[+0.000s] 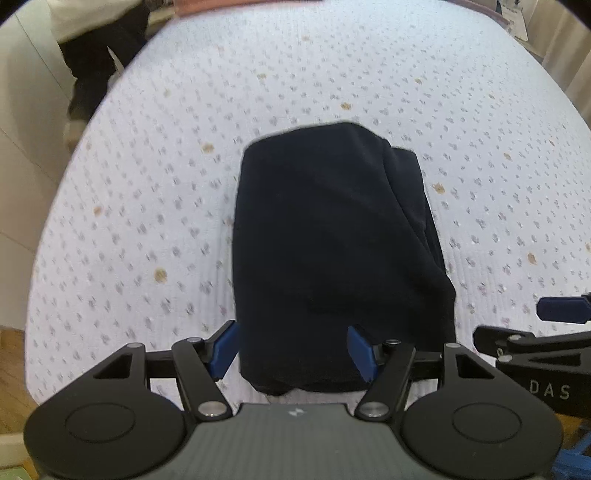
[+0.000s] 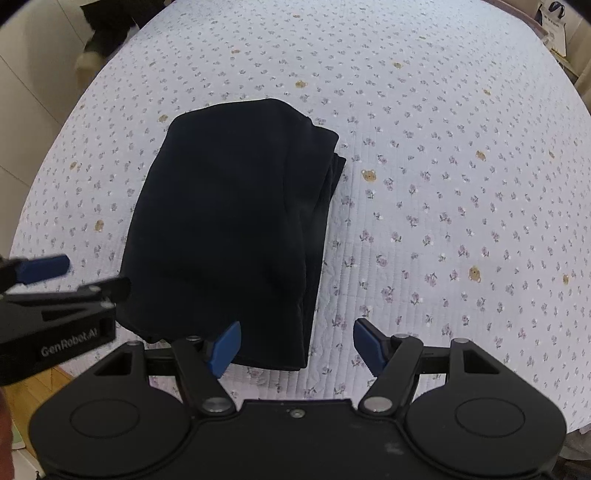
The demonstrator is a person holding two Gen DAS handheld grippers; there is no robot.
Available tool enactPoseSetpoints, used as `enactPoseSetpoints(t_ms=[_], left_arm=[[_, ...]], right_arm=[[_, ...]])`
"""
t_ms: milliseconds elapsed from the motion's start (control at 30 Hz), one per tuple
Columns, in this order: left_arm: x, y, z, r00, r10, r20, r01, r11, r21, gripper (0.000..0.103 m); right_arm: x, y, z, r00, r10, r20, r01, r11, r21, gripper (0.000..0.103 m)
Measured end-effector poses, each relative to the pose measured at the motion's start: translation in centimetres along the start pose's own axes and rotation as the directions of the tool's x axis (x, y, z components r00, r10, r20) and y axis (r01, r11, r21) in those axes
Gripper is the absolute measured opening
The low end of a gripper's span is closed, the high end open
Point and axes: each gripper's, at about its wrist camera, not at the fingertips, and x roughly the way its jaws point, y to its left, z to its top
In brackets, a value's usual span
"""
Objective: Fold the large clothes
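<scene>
A dark navy garment lies folded into a compact rectangle on the flowered white bedspread; it also shows in the right wrist view, with stacked layers along its right edge. My left gripper is open and empty, its blue fingertips either side of the garment's near edge, above it. My right gripper is open and empty, just off the garment's near right corner. Each gripper shows at the edge of the other's view.
The bedspread covers a wide bed. Dark clothing lies at the bed's far left by a pale wall. Wooden floor shows at the near left. A bag stands at the far right.
</scene>
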Motion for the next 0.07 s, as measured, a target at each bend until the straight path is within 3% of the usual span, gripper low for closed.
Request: enactPoseSetpoints(t_ms=[67], left_arm=[[-0.19, -0.03, 0.11, 1.000, 0.016, 0.018, -0.016, 1.000, 0.010, 0.067]], right_arm=[[-0.06, 0.03, -0.01, 1.000, 0.000, 0.005, 0.000, 1.000, -0.002, 0.081]])
